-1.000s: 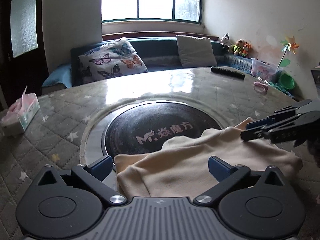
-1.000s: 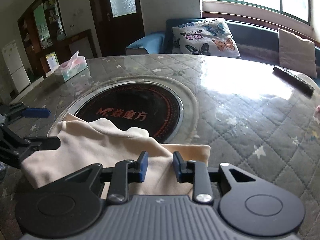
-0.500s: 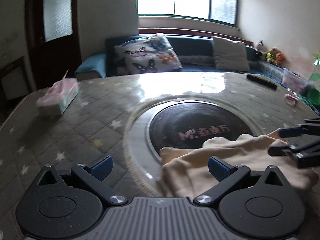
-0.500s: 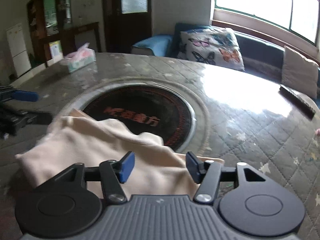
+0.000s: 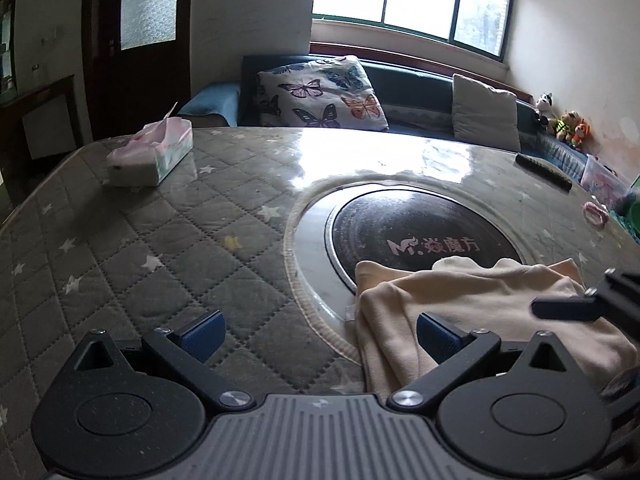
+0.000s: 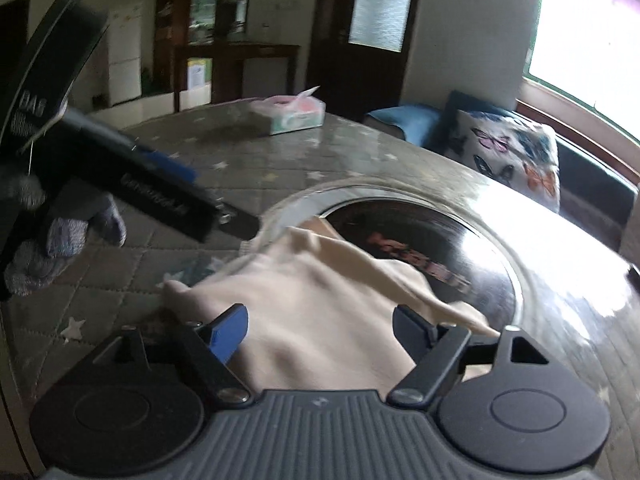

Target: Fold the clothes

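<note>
A cream garment (image 5: 472,304) lies folded in a bundle on the round table, partly over the black hotplate (image 5: 416,232). My left gripper (image 5: 320,334) is open and empty, over the quilted cloth left of the garment; its right finger is at the garment's left edge. My right gripper (image 6: 320,330) is open and empty, just above the garment (image 6: 320,300). In the left wrist view the right gripper's fingers (image 5: 568,306) show at the far right over the garment. In the right wrist view the left gripper (image 6: 160,192) shows at the left.
A tissue box (image 5: 150,152) stands at the table's far left. A black remote (image 5: 544,166) and a pink hair tie (image 5: 596,212) lie at the far right. A sofa with a butterfly pillow (image 5: 320,94) is behind the table.
My right gripper opened, let go of the garment and swung left. My left gripper drew back and left, off the garment. The garment now rests on the table.
</note>
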A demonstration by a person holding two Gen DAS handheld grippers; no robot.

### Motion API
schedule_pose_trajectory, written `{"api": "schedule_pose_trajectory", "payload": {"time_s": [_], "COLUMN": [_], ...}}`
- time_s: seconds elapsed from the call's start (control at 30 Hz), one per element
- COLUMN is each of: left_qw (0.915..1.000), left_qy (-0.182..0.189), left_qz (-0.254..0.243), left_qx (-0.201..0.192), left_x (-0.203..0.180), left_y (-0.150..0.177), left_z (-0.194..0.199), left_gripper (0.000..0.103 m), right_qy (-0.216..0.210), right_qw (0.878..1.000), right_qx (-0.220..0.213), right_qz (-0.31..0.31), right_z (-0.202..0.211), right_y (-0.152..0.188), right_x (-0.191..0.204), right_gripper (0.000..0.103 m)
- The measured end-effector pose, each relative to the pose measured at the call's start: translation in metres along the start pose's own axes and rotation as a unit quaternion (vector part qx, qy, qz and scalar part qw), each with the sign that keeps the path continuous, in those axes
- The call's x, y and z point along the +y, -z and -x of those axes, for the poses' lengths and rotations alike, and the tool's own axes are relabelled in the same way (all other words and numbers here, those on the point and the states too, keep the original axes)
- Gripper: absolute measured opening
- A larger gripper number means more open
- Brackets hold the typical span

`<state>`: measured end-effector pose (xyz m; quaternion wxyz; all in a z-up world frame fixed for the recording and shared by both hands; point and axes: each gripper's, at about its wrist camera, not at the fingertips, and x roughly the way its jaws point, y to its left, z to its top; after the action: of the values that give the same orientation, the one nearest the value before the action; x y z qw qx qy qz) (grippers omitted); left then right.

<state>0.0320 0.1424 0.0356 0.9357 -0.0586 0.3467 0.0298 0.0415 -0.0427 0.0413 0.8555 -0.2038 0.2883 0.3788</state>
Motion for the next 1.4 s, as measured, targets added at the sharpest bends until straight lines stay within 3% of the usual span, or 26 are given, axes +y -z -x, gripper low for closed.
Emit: {"api": "schedule_pose_trajectory", "payload": {"time_s": [0.2,0.4,0.6,0.77,1.03,1.23,1.4], "left_qw": [0.9998,0.9997,0.9991,0.9986,0.9984,0.9982,0.9980], "left_qy": [0.001,0.017,0.034,0.030,0.024,0.018,0.019], "left_qz": [0.015,0.012,-0.019,-0.031,-0.039,-0.047,-0.049], "left_qx": [0.011,0.012,0.016,0.029,0.033,0.034,0.034], "left_x": [0.005,-0.003,-0.019,-0.022,-0.023,-0.025,-0.025], "left_y": [0.005,0.008,0.017,0.028,0.031,0.029,0.029], "left_z": [-0.004,-0.002,0.001,-0.005,-0.010,-0.010,-0.010], "left_gripper": [0.103,0.103,0.103,0.103,0.103,0.103,0.103], "right_qy": [0.004,0.008,0.027,0.074,0.141,0.136,0.160], "right_qw": [0.999,0.999,0.999,0.997,0.989,0.988,0.985], "right_qx": [0.014,0.005,-0.010,-0.009,0.033,0.034,0.019], "right_qz": [0.037,0.034,0.027,0.007,-0.036,-0.064,-0.064], "right_z": [-0.020,-0.009,0.026,0.054,0.060,0.061,0.081], "right_y": [0.006,0.005,0.010,0.027,0.061,0.076,0.075], "right_x": [0.027,0.024,0.007,-0.020,-0.058,-0.069,-0.074], "right_gripper": [0.083,0.085,0.085,0.086,0.087,0.090,0.090]}}
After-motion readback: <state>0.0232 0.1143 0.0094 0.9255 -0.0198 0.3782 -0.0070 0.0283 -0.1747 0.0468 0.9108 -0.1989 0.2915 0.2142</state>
